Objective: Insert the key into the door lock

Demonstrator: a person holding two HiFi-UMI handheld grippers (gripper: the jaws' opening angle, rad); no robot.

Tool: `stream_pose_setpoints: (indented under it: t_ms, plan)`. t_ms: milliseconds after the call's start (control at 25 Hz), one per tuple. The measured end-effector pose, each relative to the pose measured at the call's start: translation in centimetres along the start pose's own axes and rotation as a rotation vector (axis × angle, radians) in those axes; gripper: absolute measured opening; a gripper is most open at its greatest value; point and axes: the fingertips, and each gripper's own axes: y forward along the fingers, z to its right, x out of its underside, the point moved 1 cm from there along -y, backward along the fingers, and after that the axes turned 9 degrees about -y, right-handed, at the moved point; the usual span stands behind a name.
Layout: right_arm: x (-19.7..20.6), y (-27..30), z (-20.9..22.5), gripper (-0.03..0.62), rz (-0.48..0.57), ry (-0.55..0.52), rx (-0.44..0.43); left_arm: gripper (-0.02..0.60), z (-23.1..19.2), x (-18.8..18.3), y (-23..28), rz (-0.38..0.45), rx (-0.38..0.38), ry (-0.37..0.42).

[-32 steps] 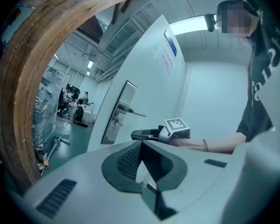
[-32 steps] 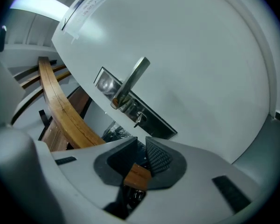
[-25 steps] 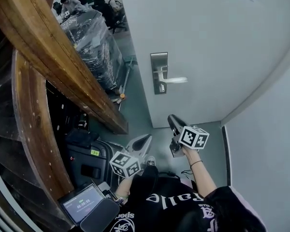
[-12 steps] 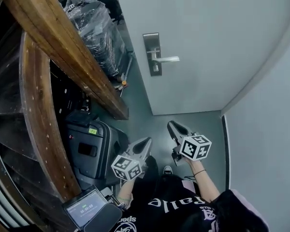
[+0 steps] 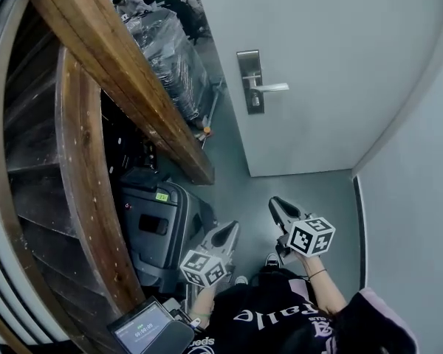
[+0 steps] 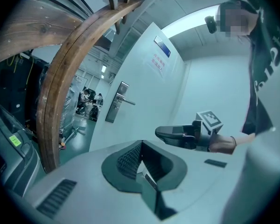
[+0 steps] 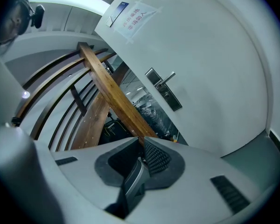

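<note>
Right gripper (image 5: 275,202): jaws narrow, pinched on a flat grey metal key (image 7: 133,178) that lies in the slot between the pads.
Left gripper (image 5: 232,228): jaws closed tip to tip; near the right gripper, at its 8 o'clock.
Door lock: silver rectangular lock plate with lever handle (image 5: 252,80) on the pale grey door (image 5: 332,65), at the right gripper's 12 o'clock, well apart from it.
Surroundings: curved brown wooden stair rail (image 5: 118,72) at 10 o'clock; dark grey hard-shell suitcase (image 5: 162,227) at the left gripper's 9 o'clock.

Cool, even light on the door (image 5: 332,72); a ceiling strip (image 6: 196,20) glares upper right in the left gripper view; edges bend, darken.
</note>
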Motion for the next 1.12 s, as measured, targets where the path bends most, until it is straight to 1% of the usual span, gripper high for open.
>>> stream_pose_setpoints:
  t_ms: [120, 280, 560, 800, 960, 1120]
  plan:
    - [1.4, -0.2, -2.6, 0.046, -0.005, -0.008, -0.008, 0.005, -0.3, 0.2, -2.4, 0.012, 0.005, 0.003]
    - [4.2, -1.0, -6.9, 0.046, -0.009, 0.002, 0.001, 0.005, -0.2, 1.0, -6.7, 0.011, 0.026, 0.002]
    - [9.2, -4.5, -12.4, 0.043, 0.039, 0.05, 0.082, 0.005, 0.6, 4.1, -13.5, -0.051, 0.116, 0.013]
    - [11.9, -8.5, -15.0, 0.043, 0.052, 0.051, 0.152, 0.005, 1.8, 6.5, -16.5, -0.098, 0.176, -0.001]
    - [11.8, -11.0, -15.1, 0.043, 0.073, 0.036, 0.198, 0.005, 3.5, 6.9, -16.7, -0.1, 0.224, -0.002]
    - [11.6, -13.0, -15.5, 0.043, 0.077, 0.015, 0.194, 0.005, 5.6, 7.2, -16.9, -0.085, 0.237, 0.002]
